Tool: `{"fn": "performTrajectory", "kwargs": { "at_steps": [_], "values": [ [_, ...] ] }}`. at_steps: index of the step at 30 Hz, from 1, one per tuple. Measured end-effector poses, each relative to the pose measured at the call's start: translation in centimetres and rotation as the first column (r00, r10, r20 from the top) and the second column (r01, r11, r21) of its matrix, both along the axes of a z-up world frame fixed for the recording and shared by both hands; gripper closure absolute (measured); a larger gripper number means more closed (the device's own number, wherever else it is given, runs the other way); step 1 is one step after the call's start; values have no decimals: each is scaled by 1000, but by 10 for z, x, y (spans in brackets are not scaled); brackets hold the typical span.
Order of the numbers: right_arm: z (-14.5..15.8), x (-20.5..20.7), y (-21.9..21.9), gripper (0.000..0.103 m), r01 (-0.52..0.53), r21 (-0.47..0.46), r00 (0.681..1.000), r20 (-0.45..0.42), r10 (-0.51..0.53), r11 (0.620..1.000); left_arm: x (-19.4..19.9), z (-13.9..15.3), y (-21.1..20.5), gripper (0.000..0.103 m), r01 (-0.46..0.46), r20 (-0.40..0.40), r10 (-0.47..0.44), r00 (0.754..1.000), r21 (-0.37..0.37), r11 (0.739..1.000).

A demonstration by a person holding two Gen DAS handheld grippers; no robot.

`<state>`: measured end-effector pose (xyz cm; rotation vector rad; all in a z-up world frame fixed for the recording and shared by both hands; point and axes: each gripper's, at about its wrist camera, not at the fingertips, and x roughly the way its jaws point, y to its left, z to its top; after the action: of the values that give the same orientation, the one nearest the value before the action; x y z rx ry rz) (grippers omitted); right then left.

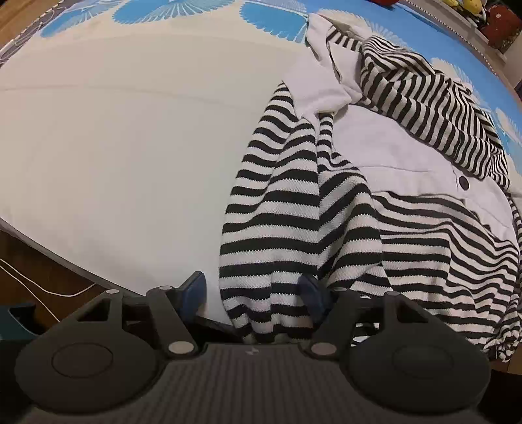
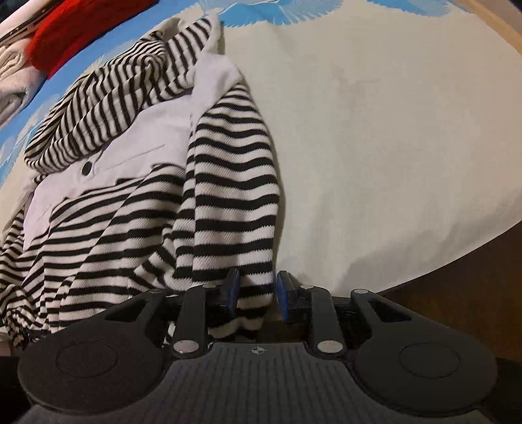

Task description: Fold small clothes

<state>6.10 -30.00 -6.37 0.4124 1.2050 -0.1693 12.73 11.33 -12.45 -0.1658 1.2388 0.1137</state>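
White bedsheet (image 1: 114, 146); striped garment (image 1: 270, 234) hem between left gripper (image 1: 253, 293) fingers.

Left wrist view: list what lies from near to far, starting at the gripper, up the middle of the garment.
left gripper → striped sleeve → white collar flap → blue flower print on the cloth.

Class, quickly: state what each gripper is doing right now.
Left gripper: open, fingers either side of the striped garment.
Right gripper: open around the same garment's edge.
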Motion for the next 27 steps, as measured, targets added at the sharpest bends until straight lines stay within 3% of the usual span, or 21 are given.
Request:
{"fn": "performTrajectory", "kwargs": {
  "at_steps": [4, 6, 8, 10, 14, 16, 18, 19, 20, 21, 24, 27],
  "values": [
    [-1, -1, 3, 73, -20, -9, 1000, -8, 20, 1000, 1, -1, -6, 37, 23, -1, -23, 1000, 22, 1000],
    [0, -3, 1, 66, -6, -5, 1000, -7, 6, 1000, 1, -2, -9, 49, 37, 4, -37, 999, 19, 999],
    [0, -3, -1, 53, 8, -14, 1000, -6, -8, 1000, 0, -1, -11, 78, 61, 13, -61, 998, 16, 998],
    [-1, -3, -1, 52, 10, -18, 1000, -6, -10, 1000, -2, 3, -13, 92, 79, 40, -80, 996, 20, 997],
    [2, -1, 7, 53, -18, -10, 1000, 19, 18, 1000, -6, 20, -9, 92, 62, 148, -61, 987, -2, 998],
    [6, 0, 14, 53, -48, -4, 998, 42, 48, 999, -5, 19, -7, 89, 49, 140, -46, 989, -14, 999],
    [7, 2, 21, 53, -79, -12, 996, 50, 80, 997, -2, 8, -8, 71, 59, 73, -57, 996, -22, 998],
    [7, 2, 23, 53, -87, -25, 995, 43, 88, 996, -2, 2, -11, 60, 71, 37, -71, 997, 2, 997],
    [5, 2, 24, 53, -89, -38, 995, 32, 90, 995, -3, -2, -15, 55, 83, 15, -84, 996, 48, 995],
    [4, 2, 23, 53, -82, -41, 996, 20, 83, 996, -4, -3, -17, 54, 92, 11, -93, 996, 75, 993],
    [1, 0, 19, 53, -62, -26, 998, 13, 63, 998, -2, -3, -16, 54, 92, 18, -94, 995, 62, 994],
    [0, -1, 20, 57, -77, -30, 997, 19, 77, 997, -1, -4, -19, 63, 103, 17, -105, 994, 64, 993]
  ]
}}
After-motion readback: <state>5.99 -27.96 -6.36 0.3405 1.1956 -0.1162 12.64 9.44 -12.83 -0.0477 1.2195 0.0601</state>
